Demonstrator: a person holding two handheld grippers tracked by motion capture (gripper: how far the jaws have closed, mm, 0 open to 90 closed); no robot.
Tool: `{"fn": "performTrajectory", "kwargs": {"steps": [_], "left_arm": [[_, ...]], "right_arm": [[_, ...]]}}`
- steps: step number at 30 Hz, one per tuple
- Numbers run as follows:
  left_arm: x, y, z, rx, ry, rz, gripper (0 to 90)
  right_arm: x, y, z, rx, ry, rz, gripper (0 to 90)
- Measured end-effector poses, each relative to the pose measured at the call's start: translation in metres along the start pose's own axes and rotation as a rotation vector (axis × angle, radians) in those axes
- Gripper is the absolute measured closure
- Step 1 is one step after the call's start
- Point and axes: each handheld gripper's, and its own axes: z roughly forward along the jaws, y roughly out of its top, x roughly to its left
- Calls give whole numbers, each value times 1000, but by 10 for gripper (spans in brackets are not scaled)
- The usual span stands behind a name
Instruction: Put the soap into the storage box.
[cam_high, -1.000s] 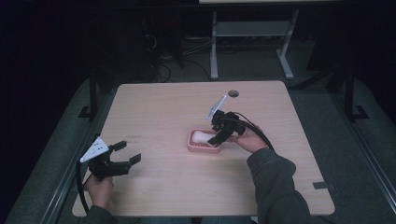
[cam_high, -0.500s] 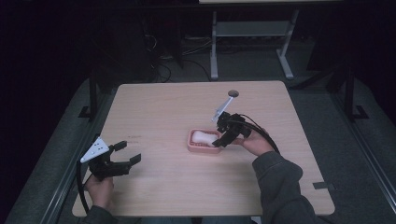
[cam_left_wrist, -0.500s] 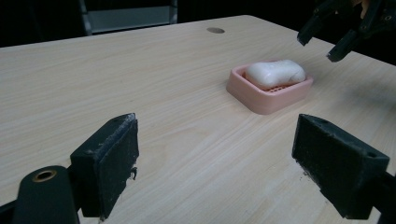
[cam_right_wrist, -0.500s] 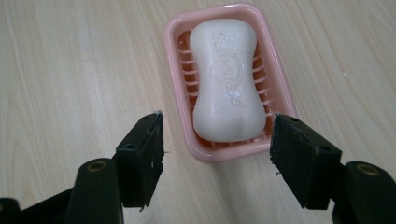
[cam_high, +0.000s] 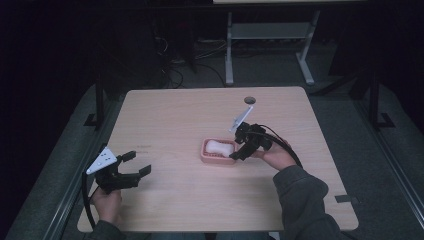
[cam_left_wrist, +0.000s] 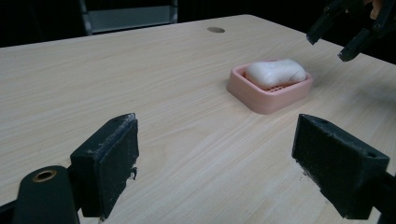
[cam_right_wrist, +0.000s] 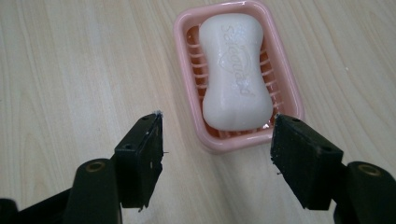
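**Soap in its dish, both tongs spread**

Nearest you, at the front left of the pale wood-grain tabletop (cam_high: 175, 120), your left hand (cam_high: 106, 204) holds the left tongs (cam_high: 134, 165) just above the wood. Their two black jaws stand wide apart with only bare tabletop between them, as the left gripper view (cam_left_wrist: 215, 154) shows plainly. A grey three-cornered plate (cam_high: 101, 160) sits on top of them and a black cable trails back toward you.

Farther in, right of centre, your right hand (cam_high: 274, 156) carries the right tongs (cam_high: 235, 145), tipped down toward the right end of the pink plastic soap dish (cam_high: 205, 155). Their jaws have just been opening and now stand spread. In the right gripper view (cam_right_wrist: 217, 135) the near end of the dish lies between the two pads without touching either; nothing is pinched.

The pink dish (cam_right_wrist: 187, 100) sits flat on the tabletop near the middle, well apart from the left tongs. Inside it, on the slotted floor, lies the white waisted bar of soap (cam_right_wrist: 236, 70) with raised lettering along its top. The bar lies lengthwise in the dish, within the rim, and from the left gripper view (cam_left_wrist: 275, 72) it rises a little above the walls.

Beyond the dish, near the far edge, a small round hole (cam_high: 249, 100) pierces the tabletop.
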Motion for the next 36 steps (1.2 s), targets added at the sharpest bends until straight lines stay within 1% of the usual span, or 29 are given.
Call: {"fn": "performTrajectory", "kwargs": {"steps": [2, 5, 7, 9, 10, 11, 14, 16, 18, 22, 23, 24, 26, 28, 29, 30, 33, 34, 35, 36], "left_arm": [[0, 0, 0, 0, -1, 0, 141], [0, 0, 1, -1, -1, 1, 141], [0, 0, 1, 1, -2, 0, 140], [0, 0, 1, 3, -2, 0, 141], [0, 0, 1, 4, -2, 1, 140], [-1, 0, 1, 5, -2, 1, 140], [-1, 0, 1, 6, -2, 5, 141], [-1, 0, 1, 7, -1, 6, 141], [-1, 0, 1, 10, -1, 8, 141], [0, 0, 1, 10, -2, 18, 141], [-1, 0, 1, 9, -2, 14, 140], [-1, 0, 1, 8, -1, 11, 141], [-1, 0, 1, 8, -1, 9, 141], [-1, 0, 1, 12, 0, 8, 140], [-1, 0, 1, 7, -1, 8, 140], [-1, 0, 1, 5, 1, 9, 140], [-1, 0, 2, 8, 0, 7, 141], [-1, 0, 2, 9, -1, 9, 141], [-1, 0, 2, 8, -1, 6, 140], [-1, 0, 2, 9, -2, 7, 141]], "right_arm": [[0, -3, -1, -6, 0, 6, 336], [2, -7, -4, 1, 0, 28, 321], [4, -9, -7, -9, -11, 18, 321], [5, -11, -9, -18, -9, 20, 321], [5, -15, -10, -22, -6, 33, 318], [5, -15, -10, -22, -6, 33, 318], [6, -25, -11, -24, -7, 49, 317], [6, -27, -11, -28, -9, 45, 317], [7, -31, -13, -28, -10, 57, 317], [9, -37, -17, -37, -17, 60, 317], [10, -39, -18, -41, -17, 66, 317], [11, -42, -19, -31, -18, 70, 313], [12, -43, -20, -27, -20, 70, 313], [14, -49, -23, -43, -24, 74, 315], [14, -49, -23, -43, -24, 74, 315], [16, -54, -24, -48, -27, 81, 315], [18, -59, -25, -52, -27, 87, 314], [18, -61, -25, -40, -27, 95, 312], [19, -63, -25, -40, -33, 97, 313], [20, -68, -25, -49, -24, 104, 313]]}}
